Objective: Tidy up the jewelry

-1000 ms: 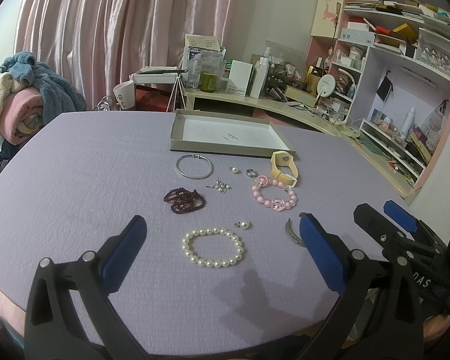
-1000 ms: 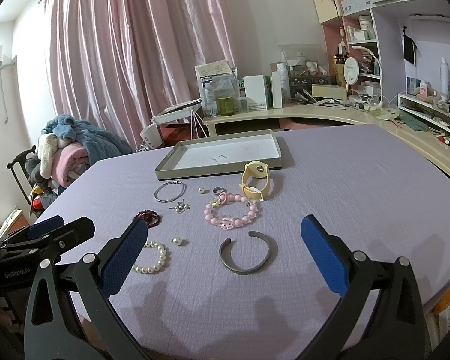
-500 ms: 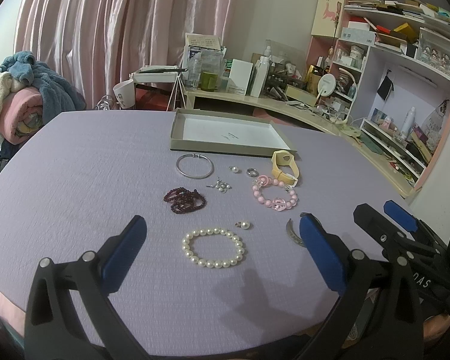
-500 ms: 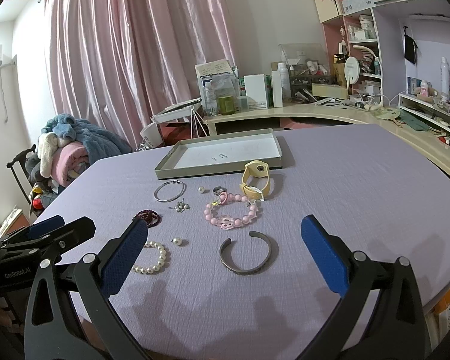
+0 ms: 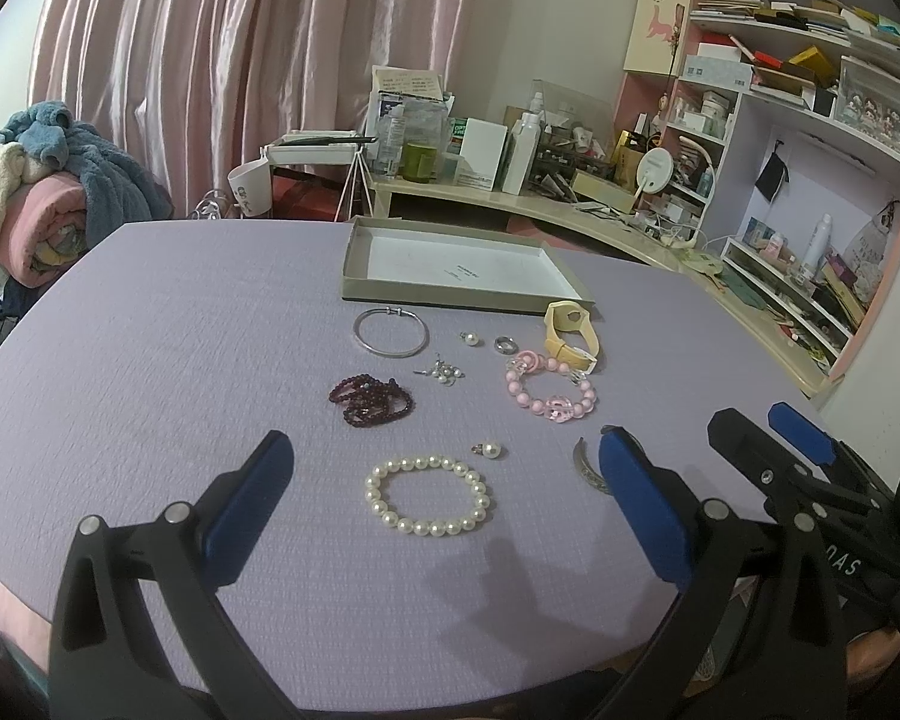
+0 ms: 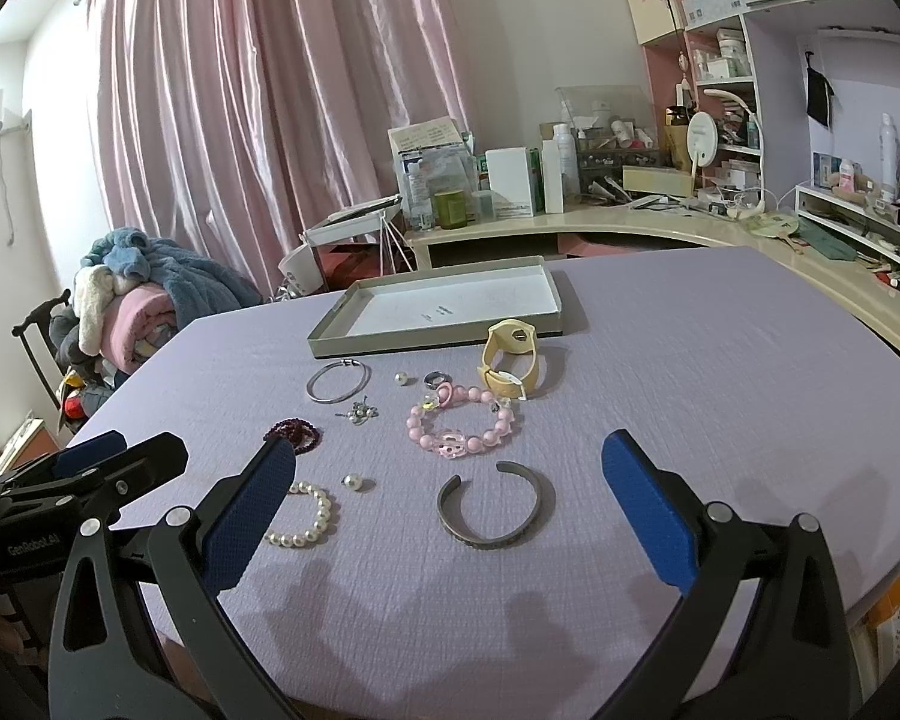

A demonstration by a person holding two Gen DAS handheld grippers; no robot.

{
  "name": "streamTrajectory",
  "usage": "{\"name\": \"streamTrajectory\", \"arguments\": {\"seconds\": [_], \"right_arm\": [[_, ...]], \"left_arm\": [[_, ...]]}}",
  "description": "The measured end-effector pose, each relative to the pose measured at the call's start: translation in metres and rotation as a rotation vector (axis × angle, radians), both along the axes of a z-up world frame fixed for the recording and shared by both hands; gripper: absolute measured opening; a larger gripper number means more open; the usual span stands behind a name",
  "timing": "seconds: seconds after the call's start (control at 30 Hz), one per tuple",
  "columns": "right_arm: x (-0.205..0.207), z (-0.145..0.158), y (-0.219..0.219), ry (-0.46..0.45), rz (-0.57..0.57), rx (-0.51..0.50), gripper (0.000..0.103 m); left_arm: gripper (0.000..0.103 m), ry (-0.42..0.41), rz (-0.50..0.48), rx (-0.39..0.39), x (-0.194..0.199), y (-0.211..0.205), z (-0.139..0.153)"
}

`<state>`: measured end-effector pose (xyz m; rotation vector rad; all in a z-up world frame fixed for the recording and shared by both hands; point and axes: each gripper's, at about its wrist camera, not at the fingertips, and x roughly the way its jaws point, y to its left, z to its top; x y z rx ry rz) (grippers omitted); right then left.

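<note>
On the lilac tabletop (image 5: 150,312) we have the jewelry laid out loose, short of the shallow grey tray (image 5: 390,294), whose white floor holds nothing yet. Our left tool (image 5: 444,480) hangs wide open above the near edge, its blue pads either side of the pearl bracelet (image 5: 427,495) without touching it. Our right tool (image 6: 450,492) is just as wide open and empty, framing the dark metal cuff (image 6: 496,507).

Further out lie a single pearl stud (image 5: 491,450), the dark red bead strand (image 5: 371,399), a small tangle of silver earrings (image 5: 443,372), the thin silver bangle (image 5: 391,332), another pearl stud (image 5: 469,338), a ring (image 5: 504,345), the pink bead bracelet (image 5: 549,390) and the yellow strap (image 5: 570,333) just beside the tray's near right corner.

We judge the sorting has not begun: nothing is gripped and nothing is in the tray. We would next lower the left tool over one side of the pearl bracelet and close on the beads. They are round and slick, so we would pinch squarely, then lift and carry the piece to the tray.
</note>
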<state>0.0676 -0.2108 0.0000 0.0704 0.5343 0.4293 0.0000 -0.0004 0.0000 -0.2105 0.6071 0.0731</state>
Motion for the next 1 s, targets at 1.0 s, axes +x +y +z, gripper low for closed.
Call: {"name": "streamTrajectory", "arguments": {"seconds": [1.0], "right_arm": [[0.036, -0.05, 0.002, 0.221, 0.036, -0.116, 0.102]], "left_arm": [[0.101, 0.121, 0.016, -0.079, 0.013, 0.015, -0.03]]}}
